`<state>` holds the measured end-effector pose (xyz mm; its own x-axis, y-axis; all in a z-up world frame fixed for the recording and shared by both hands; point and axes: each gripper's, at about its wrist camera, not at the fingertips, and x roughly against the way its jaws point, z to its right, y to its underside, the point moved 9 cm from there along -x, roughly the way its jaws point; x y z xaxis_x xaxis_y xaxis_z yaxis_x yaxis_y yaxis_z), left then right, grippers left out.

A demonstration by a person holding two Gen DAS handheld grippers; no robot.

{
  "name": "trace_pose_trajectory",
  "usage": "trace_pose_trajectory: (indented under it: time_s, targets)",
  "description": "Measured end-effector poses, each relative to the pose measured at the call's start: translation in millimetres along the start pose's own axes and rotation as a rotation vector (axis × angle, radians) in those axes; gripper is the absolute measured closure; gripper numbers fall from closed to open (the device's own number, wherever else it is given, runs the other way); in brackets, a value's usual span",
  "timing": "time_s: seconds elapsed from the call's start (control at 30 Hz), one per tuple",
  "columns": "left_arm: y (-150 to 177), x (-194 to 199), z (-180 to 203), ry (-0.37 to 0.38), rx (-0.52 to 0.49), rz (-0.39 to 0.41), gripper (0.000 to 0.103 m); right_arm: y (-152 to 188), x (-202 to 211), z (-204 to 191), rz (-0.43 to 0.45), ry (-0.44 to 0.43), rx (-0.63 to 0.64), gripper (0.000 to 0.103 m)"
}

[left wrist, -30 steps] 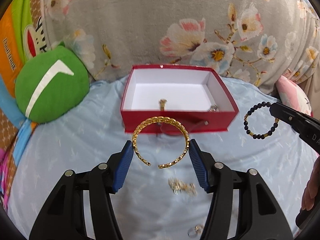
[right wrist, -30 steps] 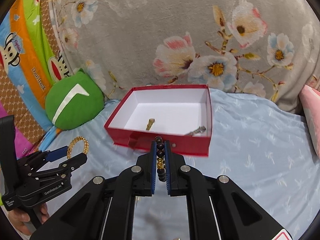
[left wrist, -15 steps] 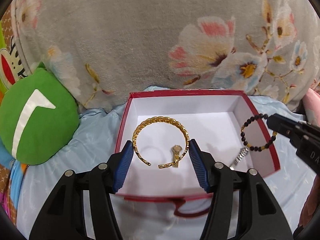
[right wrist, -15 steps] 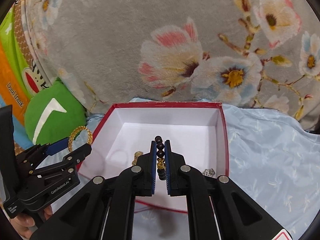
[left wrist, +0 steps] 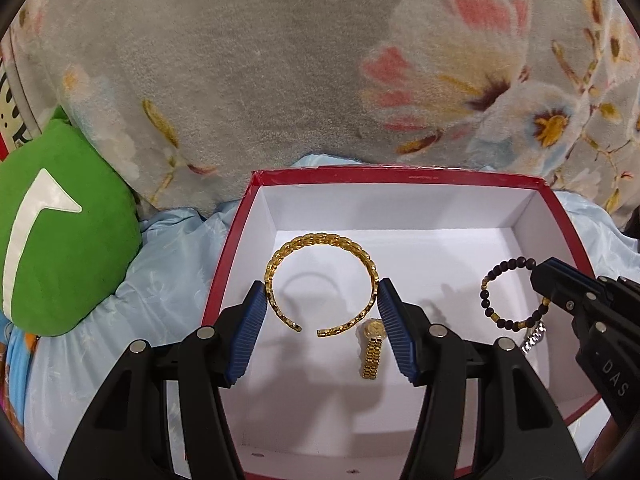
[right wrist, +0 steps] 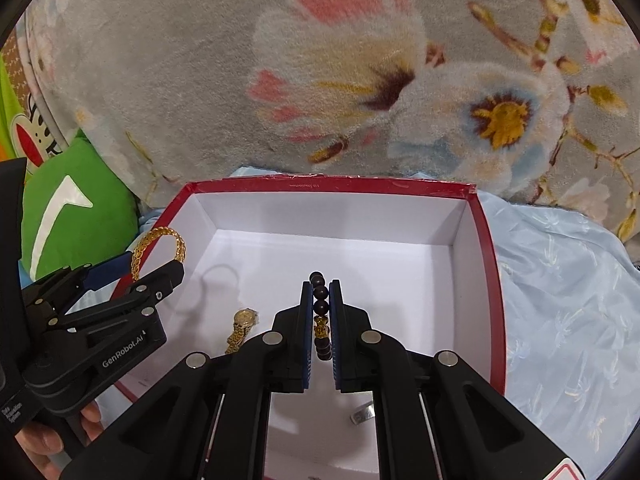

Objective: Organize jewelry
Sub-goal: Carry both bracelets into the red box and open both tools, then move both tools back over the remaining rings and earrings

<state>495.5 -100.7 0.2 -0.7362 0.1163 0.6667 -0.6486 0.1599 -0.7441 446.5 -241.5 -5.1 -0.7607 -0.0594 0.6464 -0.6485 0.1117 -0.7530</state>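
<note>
Left gripper [left wrist: 322, 312]: clamps gold bangle [left wrist: 320, 240].
Right gripper [right wrist: 321, 320]: pinches bead bracelet [right wrist: 320, 306], lower beads hidden.
Silver piece [right wrist: 362, 414]: beneath right gripper, cut off, unidentifiable.

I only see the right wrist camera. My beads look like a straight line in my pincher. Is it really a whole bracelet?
Observer: Yes. The left wrist camera shows the bead bracelet as a full loop hanging from the right gripper, over the red box.
Child: Is the gold one a closed circle too?
Observer: No. The gold bangle is an open cuff, and its gap faces the left gripper, whose blue pads clamp its sides.
Child: What's near my beads?
Observer: A silvery piece lies on the box floor by the loop's lower edge.
</note>
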Motion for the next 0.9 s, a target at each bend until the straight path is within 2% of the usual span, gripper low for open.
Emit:
trace_pose_trajectory:
  time_s: [0.23, 0.33, 0.37, 0.5, 0.53, 0.73, 0.9]
  targets:
    - [2.4, -21.0, -7.2, 0.038, 0.046, -0.038, 0.047, 1.3, -6.9, 2.7, 0.017, 0.015, 0.01, 0.094]
    - [2.1, -23.1, -10.1, 0.029, 0.056, -0.035, 0.036, 0.2, -5.1, 3.9, 0.026, 0.018, 0.009, 0.09]
    - [1.4, -22.8, -10.8, 0.024, 0.057, -0.031, 0.028, -0.3, -3.6, 4.6, 0.03, 0.019, 0.008, 0.088]
    - [-3.0, -17.1, -17.6, 0.011, 0.085, -0.012, 0.015, 0.4, 7.4, 5.3, 0.045, 0.015, 0.001, 0.085]
    - [-3.9, -14.9, -19.7, 0.015, 0.097, -0.01, 0.015, 1.3, 12.1, 4.9, 0.05, 0.015, 0.002, 0.083]
    - [-4.1, 23.3, -30.6, 0.015, 0.115, 0.027, 0.015, 14.3, 55.5, -0.4, 0.078, 0.001, 0.007, 0.078]
    - [13.9, 78.4, -36.3, 0.005, 0.078, 0.055, 0.015, 40.8, 106.6, -8.2, 0.096, -0.001, 0.022, 0.076]
